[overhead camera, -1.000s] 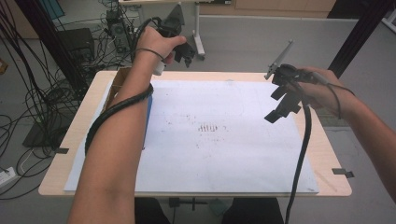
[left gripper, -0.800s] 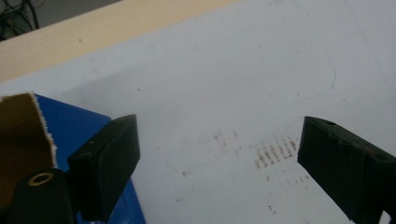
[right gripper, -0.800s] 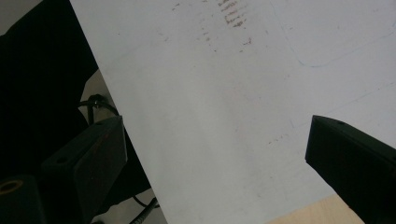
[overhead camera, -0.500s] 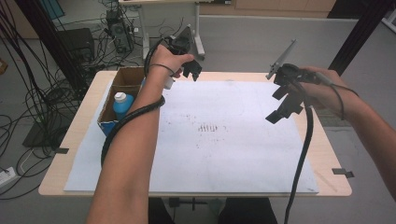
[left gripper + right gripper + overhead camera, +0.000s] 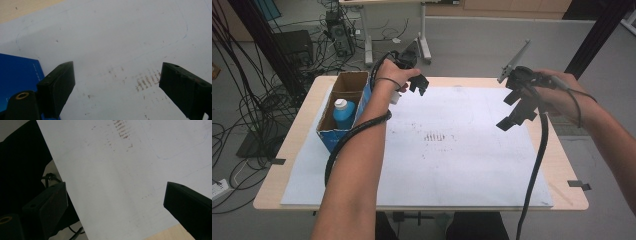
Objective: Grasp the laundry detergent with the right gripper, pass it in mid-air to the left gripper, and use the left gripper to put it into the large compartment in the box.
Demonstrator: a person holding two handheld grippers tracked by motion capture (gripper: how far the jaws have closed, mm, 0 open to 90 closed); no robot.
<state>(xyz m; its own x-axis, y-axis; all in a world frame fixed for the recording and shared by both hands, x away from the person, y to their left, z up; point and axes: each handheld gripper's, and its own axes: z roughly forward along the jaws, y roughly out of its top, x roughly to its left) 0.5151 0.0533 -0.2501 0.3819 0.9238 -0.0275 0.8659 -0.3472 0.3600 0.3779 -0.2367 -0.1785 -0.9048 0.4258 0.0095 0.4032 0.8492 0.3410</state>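
1. Where the forearms come in over the near desk (image 5: 287, 192) edge, a white sheet (image 5: 452, 170) covers most of the top, with a patch of brown marks (image 5: 435, 136) near its middle.
2. Right tongs (image 5: 516, 111) hang above the sheet's right part, released: in the right gripper view the jaws stand wide apart with nothing but sheet (image 5: 112, 182) between them.
3. At the left edge of the sheet stands an open cardboard box (image 5: 328, 131) with blue sides. Its nearer compartment holds a blue bottle (image 5: 344, 115) with a white cap, upright; I cannot tell what the farther compartment holds.
4. Left tongs (image 5: 418, 84) hover farther back, just right of the box, above the sheet's far part. They too are released and grasp nothing: the left gripper view shows jaws spread over bare sheet (image 5: 112, 45), the brown marks (image 5: 147, 81) between them and the box's blue side (image 5: 17, 75) at the left jaw.
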